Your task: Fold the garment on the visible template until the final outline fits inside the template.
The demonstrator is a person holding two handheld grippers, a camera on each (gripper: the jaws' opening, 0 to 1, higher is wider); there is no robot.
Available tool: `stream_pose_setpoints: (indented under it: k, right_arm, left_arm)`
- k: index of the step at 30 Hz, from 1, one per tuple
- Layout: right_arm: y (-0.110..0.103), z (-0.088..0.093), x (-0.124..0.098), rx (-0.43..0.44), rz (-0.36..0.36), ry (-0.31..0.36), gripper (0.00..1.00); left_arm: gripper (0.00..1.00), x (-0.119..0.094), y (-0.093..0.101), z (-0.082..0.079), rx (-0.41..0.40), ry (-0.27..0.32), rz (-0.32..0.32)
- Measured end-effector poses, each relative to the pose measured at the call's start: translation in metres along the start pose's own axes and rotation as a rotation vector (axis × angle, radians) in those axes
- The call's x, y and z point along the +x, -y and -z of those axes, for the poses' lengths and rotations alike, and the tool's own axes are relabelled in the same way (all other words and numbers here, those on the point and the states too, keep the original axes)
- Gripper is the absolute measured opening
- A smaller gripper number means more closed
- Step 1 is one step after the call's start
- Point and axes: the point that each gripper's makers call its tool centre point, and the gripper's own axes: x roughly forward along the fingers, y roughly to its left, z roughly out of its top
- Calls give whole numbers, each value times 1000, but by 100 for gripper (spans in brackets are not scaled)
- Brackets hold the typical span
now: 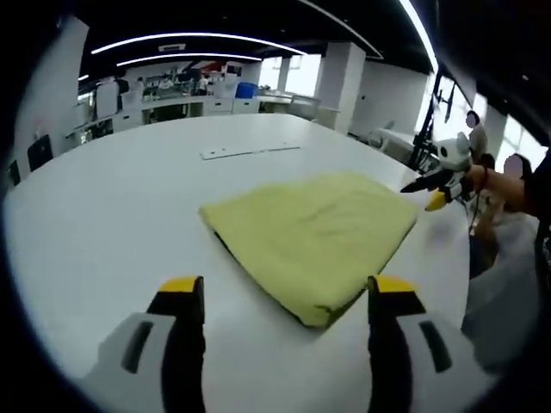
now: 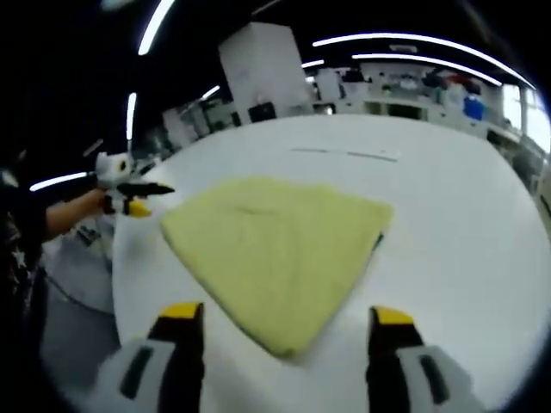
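A yellow garment (image 1: 318,232) lies folded into a flat four-sided shape on the white table (image 1: 129,198). A thin dark edge (image 1: 225,245) peeks out under its left side. In the left gripper view, my left gripper (image 1: 288,288) is open, and the garment's near corner shows between its yellow-tipped jaws. A hand holds my right gripper (image 1: 435,191) at the garment's far right corner. In the right gripper view, my right gripper (image 2: 287,314) is open over another corner of the garment (image 2: 275,245). The left gripper (image 2: 131,196) hovers by the left corner there.
A thin white strip (image 1: 250,151) lies on the table beyond the garment, also in the right gripper view (image 2: 344,153). The table edge (image 1: 469,258) runs close past the garment's right corner. Desks and people stand at the back of the room.
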Motion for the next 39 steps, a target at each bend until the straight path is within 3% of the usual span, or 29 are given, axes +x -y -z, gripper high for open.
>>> stream_pose_setpoints:
  k: [3,10,19,29,39]
  right_arm:
    - [0,6,-3,-17,8,-4,67]
    - [4,19,-9,-70,26,-5,40]
    - [12,32,-11,-79,46,-2,19]
    - [11,35,-7,-55,43,24,7]
    - [7,32,-6,-44,17,60,0]
  left_arm:
    - [64,-3,4,4,-7,5,-2]
    - [46,-2,8,18,-29,-7,-36]
    - [30,-2,17,30,-77,-21,-42]
    - [16,3,27,35,-122,-24,-27]
    - [7,3,23,36,-153,-4,-35]
